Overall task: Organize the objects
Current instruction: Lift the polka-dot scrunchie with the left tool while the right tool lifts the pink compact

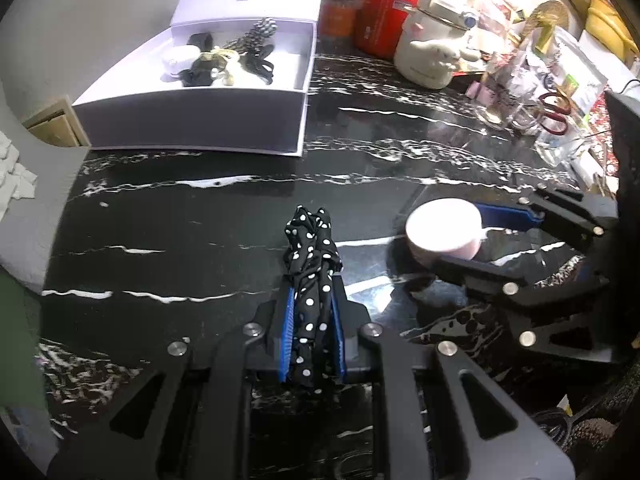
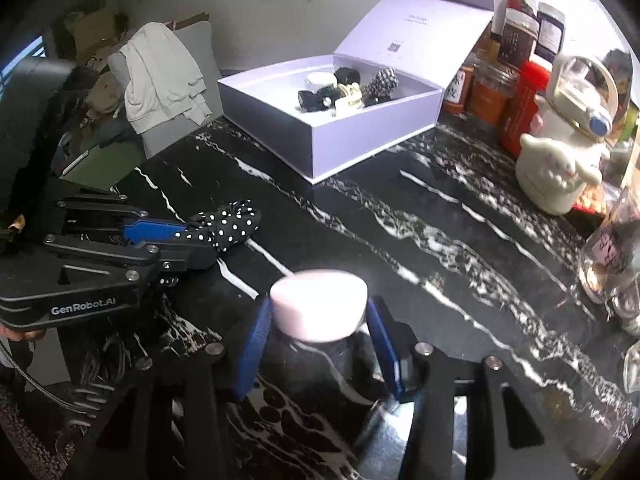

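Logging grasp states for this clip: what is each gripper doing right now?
Left gripper: closed on the polka-dot fabric piece.
Right gripper: closed around the pink round container, held off the table.

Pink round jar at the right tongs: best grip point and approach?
Grip the pink jar across its curved side wall, right tongs coming in level from the near side. It stands upright with a flat top, so opposite wall points suit both pads.
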